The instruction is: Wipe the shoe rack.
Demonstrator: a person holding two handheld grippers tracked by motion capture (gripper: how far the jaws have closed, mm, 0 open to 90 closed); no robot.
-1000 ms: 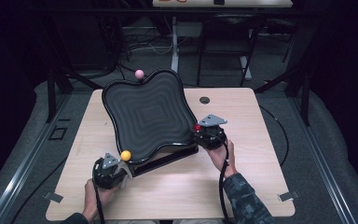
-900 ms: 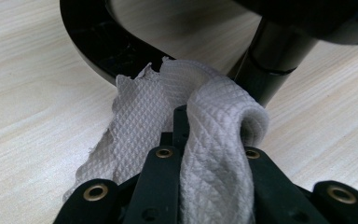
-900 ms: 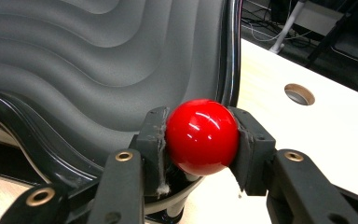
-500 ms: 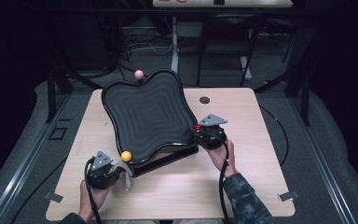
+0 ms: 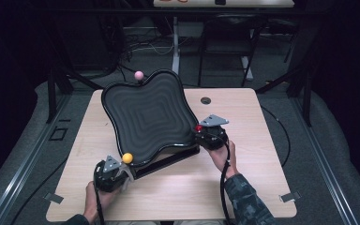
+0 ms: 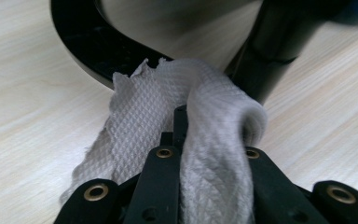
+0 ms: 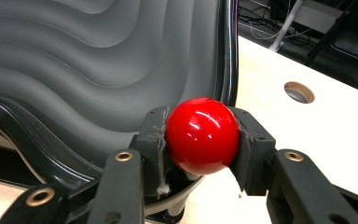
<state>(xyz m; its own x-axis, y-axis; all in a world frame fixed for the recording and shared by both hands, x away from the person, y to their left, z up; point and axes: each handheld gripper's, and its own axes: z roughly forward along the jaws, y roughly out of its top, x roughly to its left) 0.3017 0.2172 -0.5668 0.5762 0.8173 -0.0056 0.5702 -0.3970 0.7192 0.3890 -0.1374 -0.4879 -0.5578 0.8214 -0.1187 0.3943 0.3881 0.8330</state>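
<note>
We are gripping a folded paper towel (image 6: pixel 205 126) in the left gripper (image 5: pixel 114 174), the tray (image 5: pixel 145 115) edge lying just ahead and above it; the right gripper (image 7: pixel 200 140) is clamping the tray's red knob (image 7: pixel 201 134).

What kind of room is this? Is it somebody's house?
Probably not a house; it looks like a lab or workshop. A plain wooden table stands on grey carpet, loose cables trail over the floor behind it, and dark metal frame bars stand around it.
</note>
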